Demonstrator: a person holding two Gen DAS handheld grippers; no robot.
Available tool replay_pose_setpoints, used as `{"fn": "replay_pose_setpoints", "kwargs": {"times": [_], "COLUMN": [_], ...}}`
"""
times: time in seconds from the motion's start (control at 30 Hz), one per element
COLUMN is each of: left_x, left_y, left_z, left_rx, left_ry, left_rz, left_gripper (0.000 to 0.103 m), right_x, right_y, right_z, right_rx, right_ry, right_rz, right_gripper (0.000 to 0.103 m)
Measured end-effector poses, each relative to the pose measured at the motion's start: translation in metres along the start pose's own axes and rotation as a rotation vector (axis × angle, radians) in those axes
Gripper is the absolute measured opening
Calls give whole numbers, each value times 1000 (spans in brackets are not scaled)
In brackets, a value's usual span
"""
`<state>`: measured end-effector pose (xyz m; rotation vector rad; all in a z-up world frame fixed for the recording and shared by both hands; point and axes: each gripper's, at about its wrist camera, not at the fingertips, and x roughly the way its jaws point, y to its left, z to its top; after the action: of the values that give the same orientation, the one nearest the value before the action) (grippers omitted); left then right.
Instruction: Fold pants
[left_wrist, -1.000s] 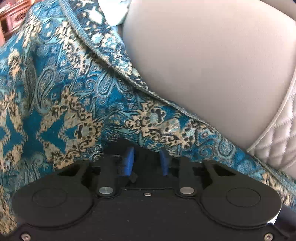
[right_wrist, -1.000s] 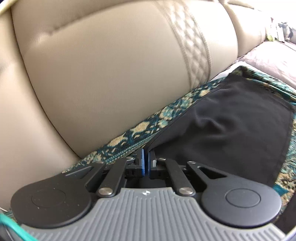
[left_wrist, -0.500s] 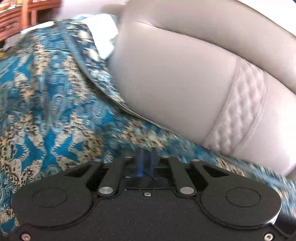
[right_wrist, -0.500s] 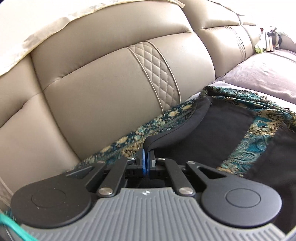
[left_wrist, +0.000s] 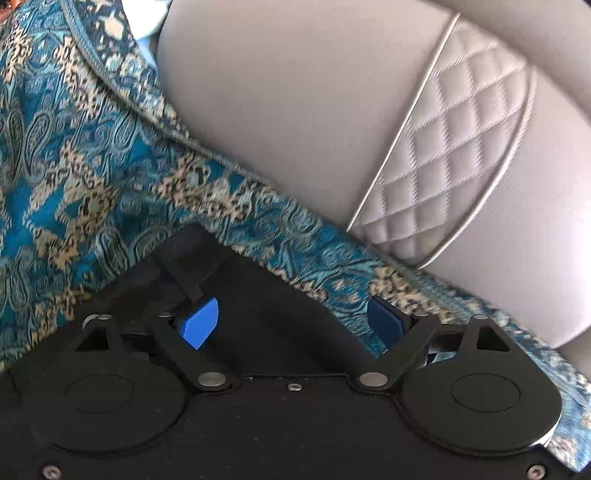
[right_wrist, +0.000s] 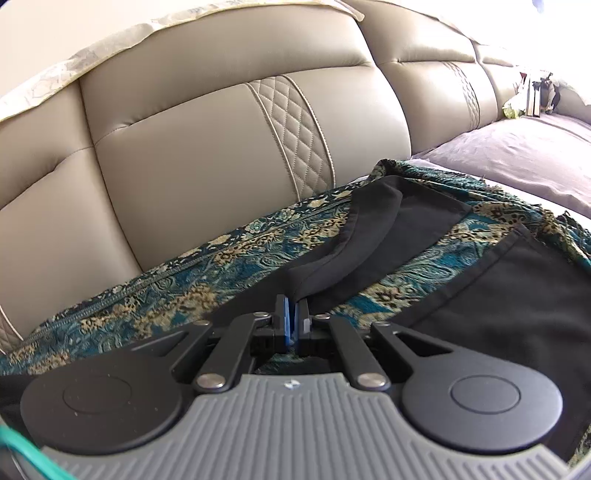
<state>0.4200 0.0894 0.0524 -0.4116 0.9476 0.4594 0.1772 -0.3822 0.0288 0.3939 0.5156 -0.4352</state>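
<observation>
1. Here the left tool (left_wrist: 293, 325) has its two blue pads spread wide apart, one pad (left_wrist: 199, 323) at the left and the other at the right, with nothing held between them.
2. Black fabric of the pants (left_wrist: 258, 295) lies directly under and between those spread pads, a squared corner of it reaching forward onto the patterned cover.
3. The right tool (right_wrist: 293, 319) has its pads pressed together, clamped on an edge of the pants (right_wrist: 373, 236); a fold of black cloth rises from the pinch point and curves away to the right.
4. In the right wrist view the pants spread across the seat, one dark panel behind the raised fold and another broad dark panel at the far right, a strip of the cover showing between them.
5. The teal and gold paisley cover (left_wrist: 74, 166) lies over the sofa seat beneath the pants.
6. The beige leather sofa back (right_wrist: 221, 155), with its quilted diamond strips, stands just behind the cover.
7. A greyish-purple sheet (right_wrist: 517, 155) covers the seat farther right.
</observation>
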Motion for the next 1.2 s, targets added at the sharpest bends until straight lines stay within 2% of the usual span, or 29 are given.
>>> {"fn": "replay_pose_setpoints", "kwargs": {"times": [0.07,0.13,0.2,0.23,0.27,0.37,0.63,0.77,0.87,0.93,1.0,1.1,1.2], "left_x": [15,25,16,12,9,-12,-87,-141,-181,-194,-196,-178,-163], "left_y": [2,10,13,13,15,26,55,105,161,191,216,245,259], "left_z": [-1,-2,-5,-4,-3,1,3,-26,-70,-100,-128,-156,-177], "left_rx": [-36,-103,-112,-86,-80,-125,-67,-105,-173,-182,-171,-186,-185], "left_ry": [49,74,-6,-17,-7,-43,-154,-245,-326,-359,-363,-286,-251], "left_rz": [48,54,70,80,60,6,-97,-194,-262,-250,-206,-140,-96], "left_gripper": [90,87,44,10,5,5,5,5,5,5,5,5,5], "right_x": [-3,-5,-4,-3,-3,-6,-42,-75,-106,-123,-131,-128,-122], "right_y": [-4,-8,-13,-15,-16,-17,-17,-28,-39,-45,-49,-49,-46], "right_z": [-7,-13,-19,-22,-24,-25,-10,-12,-25,-40,-57,-86,-104], "right_rx": [-15,-20,-11,-9,-12,-17,0,37,85,102,99,56,-1], "right_ry": [-14,-25,-25,-25,-25,-42,-128,-154,-160,-141,-96,-3,53], "right_rz": [-2,-6,-1,3,6,11,57,62,49,26,7,-39,-79], "right_gripper": [5,5,5,5,5,5,5,5,5,5,5,5,5]}}
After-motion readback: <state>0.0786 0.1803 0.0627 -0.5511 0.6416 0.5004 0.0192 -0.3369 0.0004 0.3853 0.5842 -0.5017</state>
